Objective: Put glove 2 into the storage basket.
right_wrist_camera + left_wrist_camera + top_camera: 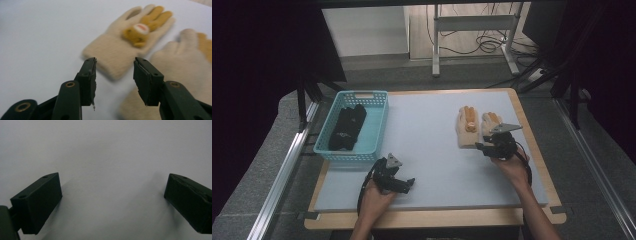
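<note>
**Right gripper hovers at the cuffs of two cream gloves, left gripper parked near the basket**

High view: a pale grey surface (pixel 432 145) with a wooden edge carries two cream gloves side by side at its right. The left glove (pixel 466 128) lies flat with an orange-brown animal figure on its back; the right glove (pixel 490 121) lies just beside it, its near part hidden under the right gripper (pixel 482 146). That gripper, held by a hand coming in from the bottom right, sits at the near ends of the gloves. At the left rear corner stands a turquoise basket (pixel 376 131) with dark folded cloth (pixel 348 127) in it. The left gripper (pixel 408 183) rests low over the surface just in front of the basket, pointing right, well apart from the gloves.

Left gripper view: the two black jaws stand wide apart with nothing but bare grey surface (pixel 107 170) between them, so the left gripper (pixel 112 187) is open and holds nothing.

Right gripper view: the right gripper (pixel 114 65) looks along the gloves from their cuff ends. Its jaws are partly parted, with a clear gap; the cuff of the left glove (pixel 117 51) lies just beyond the tips, and I see no pad pressing on it. The right glove (pixel 182 67) lies at the right, passing behind the right-hand jaw. The picture is slightly blurred.
</note>
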`<action>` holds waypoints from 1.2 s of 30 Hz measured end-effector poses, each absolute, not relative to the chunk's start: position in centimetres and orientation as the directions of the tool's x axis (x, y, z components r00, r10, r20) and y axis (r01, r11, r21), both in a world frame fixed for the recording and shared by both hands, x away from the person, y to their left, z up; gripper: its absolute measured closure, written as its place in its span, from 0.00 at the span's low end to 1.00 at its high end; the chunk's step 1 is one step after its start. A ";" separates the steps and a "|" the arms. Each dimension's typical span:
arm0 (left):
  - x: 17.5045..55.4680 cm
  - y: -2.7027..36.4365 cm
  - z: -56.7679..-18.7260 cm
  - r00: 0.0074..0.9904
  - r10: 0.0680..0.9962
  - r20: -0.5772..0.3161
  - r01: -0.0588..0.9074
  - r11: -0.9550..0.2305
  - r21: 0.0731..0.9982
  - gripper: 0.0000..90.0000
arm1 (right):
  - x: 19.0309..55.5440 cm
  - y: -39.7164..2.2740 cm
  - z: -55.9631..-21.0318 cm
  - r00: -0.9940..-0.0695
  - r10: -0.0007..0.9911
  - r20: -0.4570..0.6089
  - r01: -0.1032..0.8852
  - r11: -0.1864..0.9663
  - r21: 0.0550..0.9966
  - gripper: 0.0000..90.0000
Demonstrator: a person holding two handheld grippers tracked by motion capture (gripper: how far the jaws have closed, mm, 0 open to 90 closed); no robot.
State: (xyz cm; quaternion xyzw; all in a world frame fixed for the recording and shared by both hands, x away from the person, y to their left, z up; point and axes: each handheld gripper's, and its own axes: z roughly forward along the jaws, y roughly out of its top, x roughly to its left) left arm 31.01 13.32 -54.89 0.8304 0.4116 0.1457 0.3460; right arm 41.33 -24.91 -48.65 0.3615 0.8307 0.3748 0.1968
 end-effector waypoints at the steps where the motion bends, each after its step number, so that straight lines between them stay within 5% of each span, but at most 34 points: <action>1: 31.0 13.3 -54.9 0.619 0.784 -0.043 0.583 -0.421 0.695 0.02 | 41.7 -25.2 -48.5 -0.651 0.757 -0.059 0.455 0.451 0.768 0.62; 3: 31.0 13.3 -54.9 0.619 0.784 -0.043 0.583 -0.422 0.695 0.02 | 42.7 -26.2 -48.1 -0.621 0.781 -0.066 0.467 0.437 0.769 0.70; 8: 31.0 13.3 -54.9 0.619 0.785 -0.043 0.583 -0.421 0.695 0.02 | 44.2 -28.0 -47.9 -0.574 0.816 -0.068 0.492 0.410 0.768 0.72; 15: 31.0 13.3 -54.9 0.619 0.784 -0.043 0.583 -0.422 0.695 0.02 | 46.8 -29.8 -48.9 -0.555 0.826 -0.101 0.480 0.418 0.771 0.41; 23: 31.0 13.4 -54.9 0.621 0.783 -0.040 0.582 -0.426 0.693 0.02 | 48.2 -28.6 -51.2 -0.594 0.789 -0.156 0.472 0.500 0.726 0.36; 28: 31.0 13.3 -54.9 0.619 0.784 -0.042 0.582 -0.422 0.695 0.02 | 48.3 -28.6 -52.0 -0.581 0.808 -0.094 0.511 0.452 0.731 0.59; 36: 31.0 13.3 -54.9 0.618 0.785 -0.043 0.582 -0.421 0.695 0.02 | 47.4 -29.2 -51.2 -0.558 0.827 -0.062 0.530 0.413 0.740 0.73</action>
